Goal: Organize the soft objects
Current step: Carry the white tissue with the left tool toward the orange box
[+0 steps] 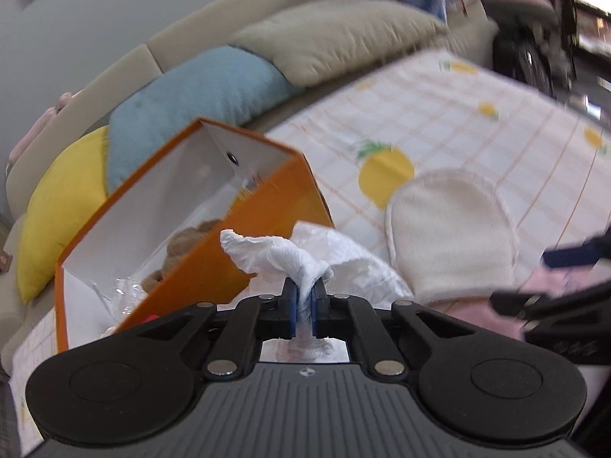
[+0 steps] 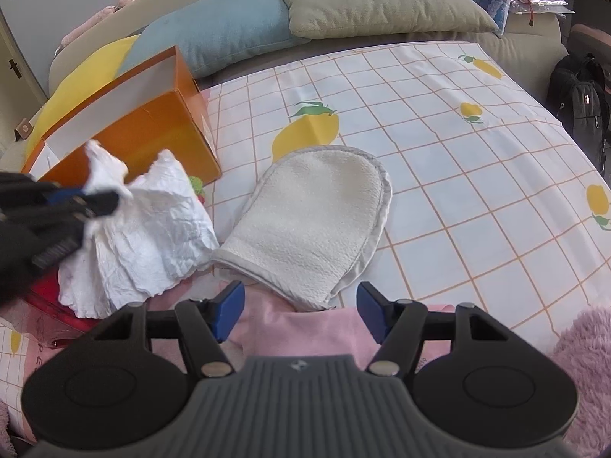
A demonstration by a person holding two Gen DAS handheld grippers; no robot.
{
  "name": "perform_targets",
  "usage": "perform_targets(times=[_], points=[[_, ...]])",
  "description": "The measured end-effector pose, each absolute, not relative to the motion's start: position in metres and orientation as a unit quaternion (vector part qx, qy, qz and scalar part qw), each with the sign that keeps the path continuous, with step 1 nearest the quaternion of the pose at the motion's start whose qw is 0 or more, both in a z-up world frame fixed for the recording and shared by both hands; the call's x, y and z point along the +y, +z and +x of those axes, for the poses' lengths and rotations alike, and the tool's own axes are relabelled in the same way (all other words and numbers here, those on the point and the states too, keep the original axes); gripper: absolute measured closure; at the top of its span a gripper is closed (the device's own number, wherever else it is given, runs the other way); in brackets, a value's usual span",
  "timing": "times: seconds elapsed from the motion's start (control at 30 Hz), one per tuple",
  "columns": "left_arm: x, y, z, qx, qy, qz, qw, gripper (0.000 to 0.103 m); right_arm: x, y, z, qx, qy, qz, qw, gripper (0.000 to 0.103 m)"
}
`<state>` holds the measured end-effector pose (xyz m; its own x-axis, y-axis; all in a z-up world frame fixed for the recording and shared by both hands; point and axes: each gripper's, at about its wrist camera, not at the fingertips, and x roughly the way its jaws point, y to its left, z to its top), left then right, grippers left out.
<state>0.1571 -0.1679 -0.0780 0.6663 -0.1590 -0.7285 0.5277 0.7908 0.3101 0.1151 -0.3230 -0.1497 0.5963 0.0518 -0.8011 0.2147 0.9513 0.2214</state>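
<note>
My left gripper [image 1: 304, 294] is shut on a crumpled white cloth [image 1: 278, 255] and holds it lifted beside the open orange box [image 1: 214, 267]. The box holds a brown soft item [image 1: 187, 242] and clear plastic. From the right wrist view the left gripper [image 2: 95, 200] holds the same white cloth [image 2: 152, 229] in front of the orange box [image 2: 145, 133]. My right gripper [image 2: 301, 311] is open and empty above a pink cloth [image 2: 305, 332], just short of a cream terry mitt [image 2: 313, 225] lying flat. The mitt [image 1: 450, 236] and right gripper [image 1: 542, 278] also show in the left view.
A checked lemon-print sheet [image 2: 458, 160] covers the bed. Yellow [image 2: 84, 76], blue [image 2: 217, 26] and beige pillows [image 2: 378, 4] line the back. A fluffy pink item [image 2: 588, 358] lies at the right. A black backpack [image 2: 580, 107] stands beyond the bed's right edge.
</note>
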Motion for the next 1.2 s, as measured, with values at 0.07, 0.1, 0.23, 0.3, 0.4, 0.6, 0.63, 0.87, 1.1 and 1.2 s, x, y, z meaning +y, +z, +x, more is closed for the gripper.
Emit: perform_targets(times=[0.07, 0.1, 0.23, 0.3, 0.4, 0.6, 0.63, 0.87, 1.1, 1.2], points=[[-0.161, -0.054, 0.152, 0.348, -0.202, 0.222, 0.888, 0.096, -0.323, -0.15, 0.115, 0.447, -0.047, 0.15, 0.881, 0.038], [-0.159, -0.043, 0.15, 0.342, -0.206, 0.208, 0.893, 0.096, -0.323, -0.149, 0.115, 0.446, -0.047, 0.15, 0.881, 0.038], [-0.151, -0.005, 0.139, 0.317, -0.223, 0.178, 0.904, 0.096, -0.322, -0.147, 0.113, 0.442, -0.045, 0.148, 0.884, 0.038], [-0.147, 0.006, 0.133, 0.317, -0.232, 0.174, 0.903, 0.096, -0.322, -0.144, 0.111, 0.436, -0.045, 0.149, 0.886, 0.039], [-0.141, 0.002, 0.134, 0.35, -0.25, 0.132, 0.893, 0.096, -0.324, -0.137, 0.105, 0.419, -0.042, 0.158, 0.893, 0.039], [-0.154, -0.058, 0.145, 0.416, -0.257, 0.116, 0.864, 0.096, -0.322, -0.132, 0.099, 0.423, -0.066, 0.138, 0.893, 0.047], [-0.158, -0.067, 0.146, 0.421, -0.261, 0.119, 0.86, 0.096, -0.324, -0.133, 0.099, 0.425, -0.071, 0.142, 0.891, 0.047], [-0.171, -0.117, 0.142, 0.457, -0.277, 0.133, 0.835, 0.091, -0.33, -0.141, 0.102, 0.438, -0.067, 0.161, 0.882, 0.047], [-0.175, -0.123, 0.147, 0.471, -0.28, 0.109, 0.829, 0.043, -0.343, -0.143, 0.099, 0.432, -0.094, 0.193, 0.876, 0.047], [-0.186, -0.127, 0.155, 0.489, -0.275, 0.102, 0.821, 0.04, -0.353, -0.146, 0.097, 0.434, -0.12, 0.212, 0.867, 0.047]])
